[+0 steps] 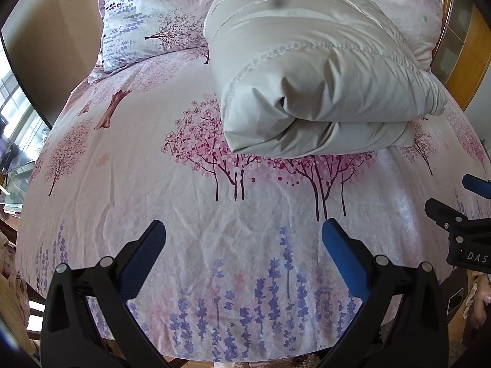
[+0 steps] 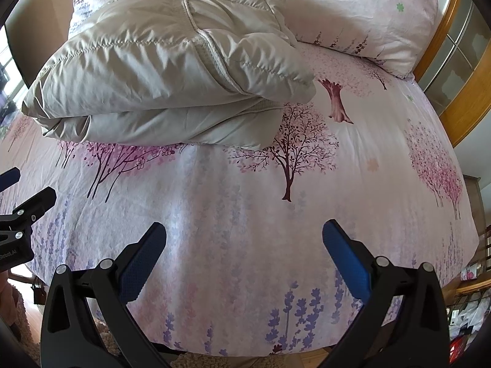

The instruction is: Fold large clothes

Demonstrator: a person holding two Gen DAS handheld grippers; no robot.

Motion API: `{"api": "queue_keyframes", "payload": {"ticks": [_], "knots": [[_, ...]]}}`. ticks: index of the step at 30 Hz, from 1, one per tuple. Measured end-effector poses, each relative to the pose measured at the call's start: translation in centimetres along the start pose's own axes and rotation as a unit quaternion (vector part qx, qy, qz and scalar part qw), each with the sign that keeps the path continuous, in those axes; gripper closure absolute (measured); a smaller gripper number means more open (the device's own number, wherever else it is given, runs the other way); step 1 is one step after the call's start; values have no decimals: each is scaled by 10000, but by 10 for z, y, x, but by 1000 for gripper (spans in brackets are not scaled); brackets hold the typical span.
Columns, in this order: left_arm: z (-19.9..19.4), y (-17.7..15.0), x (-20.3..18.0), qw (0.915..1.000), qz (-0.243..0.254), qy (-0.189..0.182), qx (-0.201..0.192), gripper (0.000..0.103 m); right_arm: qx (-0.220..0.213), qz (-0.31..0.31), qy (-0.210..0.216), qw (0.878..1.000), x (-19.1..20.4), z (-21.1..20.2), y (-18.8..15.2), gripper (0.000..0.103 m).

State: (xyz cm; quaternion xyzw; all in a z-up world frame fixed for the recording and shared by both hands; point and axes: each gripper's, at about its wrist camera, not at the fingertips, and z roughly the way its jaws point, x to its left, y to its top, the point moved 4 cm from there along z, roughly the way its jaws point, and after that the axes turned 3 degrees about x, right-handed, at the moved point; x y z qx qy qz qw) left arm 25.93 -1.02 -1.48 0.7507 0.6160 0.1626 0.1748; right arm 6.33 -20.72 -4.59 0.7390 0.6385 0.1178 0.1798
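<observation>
Padded jacket looks folded; both grippers empty, hanging over the bed's near edge.

Left gripper [image 1: 244, 234]: jaws wide apart, nothing held; beige puffer jacket [image 1: 310, 70] lies ahead and slightly right, well apart, on the floral bedsheet [image 1: 153, 190]. Right gripper [image 2: 244, 234]: also spread and empty; jacket ahead-left. Fold step seems done; next likely a tidy-up or retreat. Left view alone shows the left pillow [image 1: 138, 24]; right view alone shows the seam across the jacket's top and the wooden headboard [image 2: 460, 92].

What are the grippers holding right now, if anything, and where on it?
Nothing. The left gripper and right gripper are both open over the sheet; the folded jacket lies apart, further up the bed.
</observation>
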Motion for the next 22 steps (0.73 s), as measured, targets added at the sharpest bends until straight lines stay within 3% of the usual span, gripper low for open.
{"api": "queue_keyframes", "payload": {"ticks": [22], "knots": [[-3,1,2,10000,20,-43,9,2,12,56,10,10000,3,0,-1,1]]}}
